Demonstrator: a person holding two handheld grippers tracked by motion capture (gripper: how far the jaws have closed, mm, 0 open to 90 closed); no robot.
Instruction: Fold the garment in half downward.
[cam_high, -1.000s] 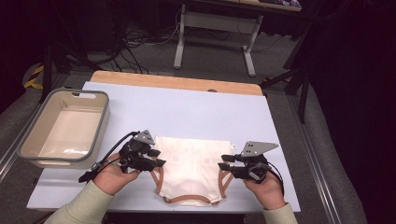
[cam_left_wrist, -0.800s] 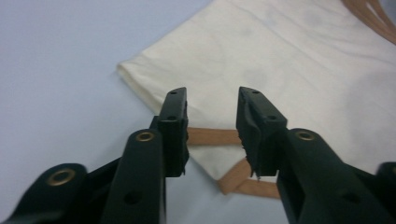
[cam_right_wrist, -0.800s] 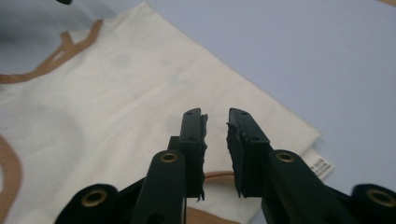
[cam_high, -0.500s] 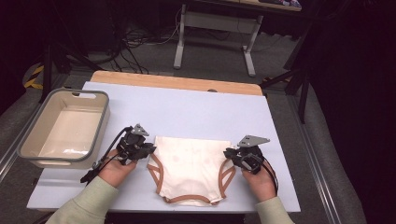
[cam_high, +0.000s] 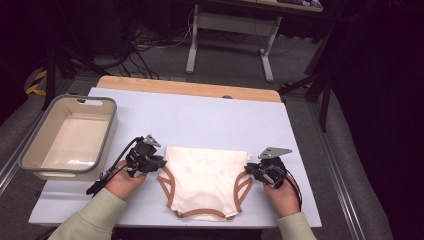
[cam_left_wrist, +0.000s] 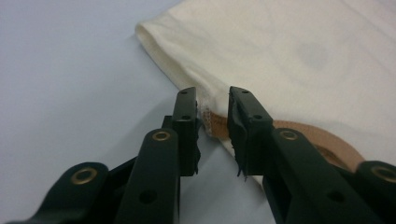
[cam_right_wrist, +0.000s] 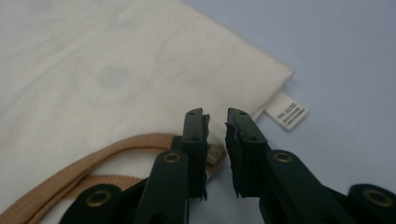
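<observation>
Both hands dropped and moved in since a second ago. Left tongs (cam_left_wrist: 212, 123) and right tongs (cam_right_wrist: 215, 135) just narrowed, then eased; each straddles a side seam of the cream underwear (cam_high: 205, 180), pads not pressing. Risk: pinching one layer only, so it unfolds on lifting. Bin (cam_high: 35, 152) beyond left tongs on worktop (cam_high: 210, 117).

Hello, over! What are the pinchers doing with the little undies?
Left gripper and right gripper at undies' side seams, jaws narrow, grip unclear. Undies flat on table. Nothing blocking.
</observation>
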